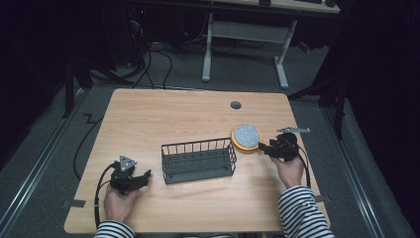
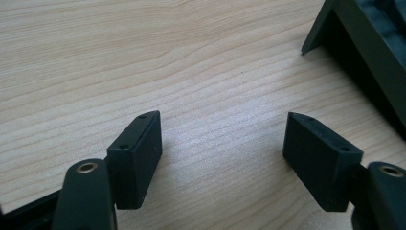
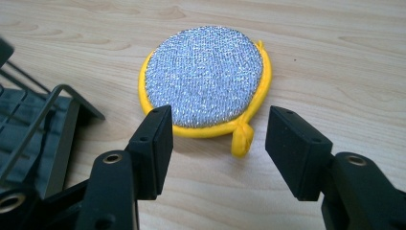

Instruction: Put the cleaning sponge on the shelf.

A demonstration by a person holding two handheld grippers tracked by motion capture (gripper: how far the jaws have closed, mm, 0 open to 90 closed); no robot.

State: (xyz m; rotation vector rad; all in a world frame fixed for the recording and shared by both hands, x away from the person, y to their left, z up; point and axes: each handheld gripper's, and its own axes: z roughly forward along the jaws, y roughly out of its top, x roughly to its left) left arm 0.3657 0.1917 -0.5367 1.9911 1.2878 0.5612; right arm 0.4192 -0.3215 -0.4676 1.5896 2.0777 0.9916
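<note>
a round scouring pad (image 3: 205, 81), silver-topped with a yellow rim, is seen lying flat on the wooden table (image 1: 148, 119), just beside the right end of a dark wire basket (image 1: 198, 159). the right gripper (image 3: 218, 139) is held low before it, jaws spread wide with nothing gripped; the pad's small yellow loop is seen between the jaw tips, untouched. the left gripper (image 2: 222, 153) is held near the basket's left end, jaws wide apart over bare wood, with nothing between them.

Dim room, grey carpet floor (image 1: 237, 74), white-legged desk (image 1: 247, 29) behind, cables (image 1: 153, 59) on floor
</note>
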